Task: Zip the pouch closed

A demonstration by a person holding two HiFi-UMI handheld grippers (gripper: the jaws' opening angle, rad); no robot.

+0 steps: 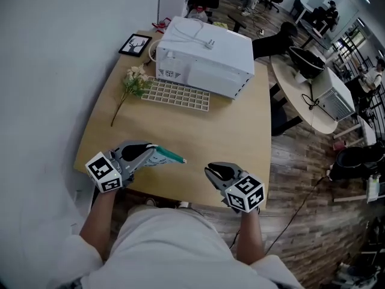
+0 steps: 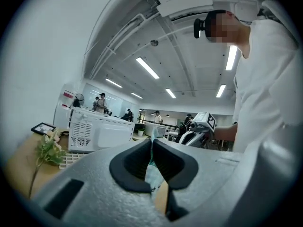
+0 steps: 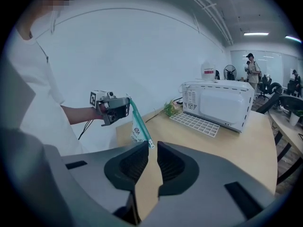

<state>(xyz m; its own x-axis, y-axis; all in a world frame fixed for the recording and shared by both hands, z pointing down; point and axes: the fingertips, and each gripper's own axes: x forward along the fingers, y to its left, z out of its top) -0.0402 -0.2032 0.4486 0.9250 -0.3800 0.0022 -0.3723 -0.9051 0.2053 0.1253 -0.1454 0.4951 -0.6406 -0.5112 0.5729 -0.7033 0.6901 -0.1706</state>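
Note:
A small pale pouch [image 1: 163,156] with a teal zipper along its top edge hangs over the near edge of the wooden table [image 1: 240,131]. My left gripper [image 1: 150,151] is shut on the pouch's left end; in the left gripper view the pouch [image 2: 152,176] is pinched between the pads. In the right gripper view the pouch [image 3: 138,126] slants down from the left gripper [image 3: 124,105], its zipper pull just ahead of my right gripper [image 3: 152,148]. My right gripper [image 1: 210,172] stands a little to the pouch's right, its jaws slightly apart with nothing between them.
A white boxy appliance [image 1: 204,56] stands at the back of the table, with a white grid tray [image 1: 175,94] in front of it. A flower sprig [image 1: 133,83] and a small picture frame [image 1: 135,44] lie at the left. A round table [image 1: 316,110] stands to the right.

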